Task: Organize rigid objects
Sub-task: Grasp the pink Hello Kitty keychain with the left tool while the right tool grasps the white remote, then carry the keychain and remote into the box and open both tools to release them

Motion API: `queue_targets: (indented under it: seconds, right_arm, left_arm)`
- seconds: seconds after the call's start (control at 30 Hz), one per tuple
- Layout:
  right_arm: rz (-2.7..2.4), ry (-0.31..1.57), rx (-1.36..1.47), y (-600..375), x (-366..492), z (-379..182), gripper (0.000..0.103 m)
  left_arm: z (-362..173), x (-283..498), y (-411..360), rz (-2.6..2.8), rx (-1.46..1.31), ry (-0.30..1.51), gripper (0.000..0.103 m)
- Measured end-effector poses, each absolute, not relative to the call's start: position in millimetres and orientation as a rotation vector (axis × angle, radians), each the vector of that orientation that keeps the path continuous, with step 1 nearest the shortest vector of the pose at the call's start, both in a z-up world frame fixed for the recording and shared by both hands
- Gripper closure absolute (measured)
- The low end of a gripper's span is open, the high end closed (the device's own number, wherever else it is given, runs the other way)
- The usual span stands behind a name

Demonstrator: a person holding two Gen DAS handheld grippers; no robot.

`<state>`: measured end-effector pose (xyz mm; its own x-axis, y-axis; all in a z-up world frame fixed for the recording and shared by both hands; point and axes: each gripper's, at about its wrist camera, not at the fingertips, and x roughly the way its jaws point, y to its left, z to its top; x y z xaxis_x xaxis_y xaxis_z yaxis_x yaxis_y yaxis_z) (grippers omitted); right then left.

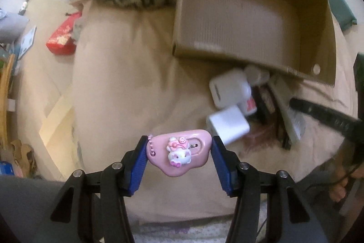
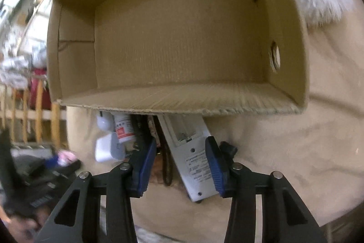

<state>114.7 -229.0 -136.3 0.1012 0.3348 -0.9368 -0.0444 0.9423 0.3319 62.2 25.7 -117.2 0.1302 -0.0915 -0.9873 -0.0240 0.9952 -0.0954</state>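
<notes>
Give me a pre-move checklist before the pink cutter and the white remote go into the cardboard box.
1. Left gripper clamped on pink cutter: ok, both blue pads touch its ends.
2. Cutter lifted off the beige blanket: cannot tell.
3. Right gripper around the white remote: ok; firm pad contact: cannot tell.
4. Cardboard box has room: ok, inside is bare.
5. Remote free to lift: not ok, its far end lies under the box edge.
</notes>
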Motion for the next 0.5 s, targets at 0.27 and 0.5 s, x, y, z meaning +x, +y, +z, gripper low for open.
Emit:
queue_targets:
  seconds: [0.27, 0.5]
  right_arm:
    - [0.250, 1.496, 0.186, -232.4, 112.1, -156.8, 0.046]
    - [0.253, 1.471, 0.079, -202.1, 111.2, -161.7, 0.046]
  left_arm:
    - [-115.0, 81.0, 19.6, -0.070, -0.080, 1.388, 0.052]
    - [-113.6, 76.4, 16.7, -0.059, -0.123, 1.368, 0.052]
